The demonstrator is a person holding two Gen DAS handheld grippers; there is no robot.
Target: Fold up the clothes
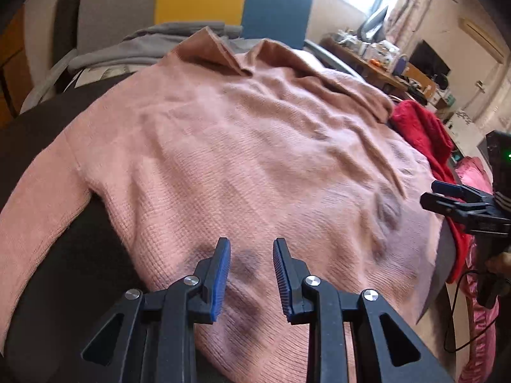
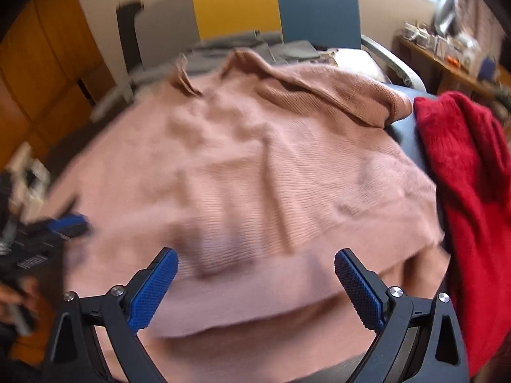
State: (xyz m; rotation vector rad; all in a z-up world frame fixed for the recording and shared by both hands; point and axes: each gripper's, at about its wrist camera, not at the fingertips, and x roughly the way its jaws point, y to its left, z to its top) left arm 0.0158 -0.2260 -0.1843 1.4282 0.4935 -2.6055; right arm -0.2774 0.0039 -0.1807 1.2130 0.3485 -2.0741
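Pink knit sweater (image 1: 242,159) spread over dark tabletop (image 1: 80,255), right sleeve folded across chest, left sleeve hanging off left edge. Red sweater (image 2: 463,175) crumpled at right edge. Left tongs (image 1: 251,274), right tongs (image 2: 255,287) both apart, empty, over hem. Remaining folds still needed.

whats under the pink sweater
A dark surface shows around the pink sweater and beneath its left sleeve. Anything lying directly under the body is covered.

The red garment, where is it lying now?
In both views the red garment lies at the right, beside the pink sweater and next to its right sleeve.
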